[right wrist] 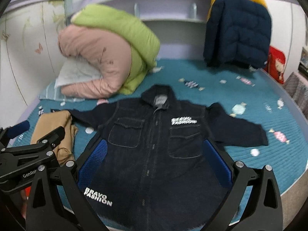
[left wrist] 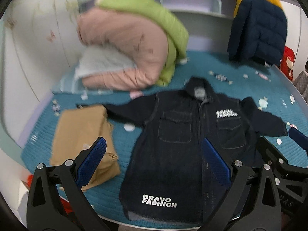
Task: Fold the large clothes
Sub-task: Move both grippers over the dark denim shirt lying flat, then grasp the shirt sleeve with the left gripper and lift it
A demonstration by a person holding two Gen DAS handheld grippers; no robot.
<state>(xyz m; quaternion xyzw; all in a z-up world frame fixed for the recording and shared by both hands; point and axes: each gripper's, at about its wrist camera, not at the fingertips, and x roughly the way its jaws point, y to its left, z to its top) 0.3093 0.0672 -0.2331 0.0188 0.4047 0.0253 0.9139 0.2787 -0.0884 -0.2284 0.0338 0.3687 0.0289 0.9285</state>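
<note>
A dark denim jacket [left wrist: 173,154] with white "BRAVO FASHION" print lies flat, front up, sleeves spread, on the teal bed cover [left wrist: 250,88]; it also shows in the right wrist view [right wrist: 154,154]. My left gripper [left wrist: 154,152] is open and empty, held above the jacket's lower left part. My right gripper [right wrist: 156,154] is open and empty above the jacket's lower middle. The right gripper's body shows at the right edge of the left wrist view [left wrist: 279,165]; the left gripper's body shows at the left edge of the right wrist view [right wrist: 28,154].
A folded tan garment [left wrist: 84,140] lies left of the jacket, also in the right wrist view [right wrist: 55,134]. Rolled pink and green quilts [left wrist: 130,44] sit at the back left. A navy puffer jacket [left wrist: 258,30] hangs at the back right. The bed's front edge [right wrist: 288,188] is near.
</note>
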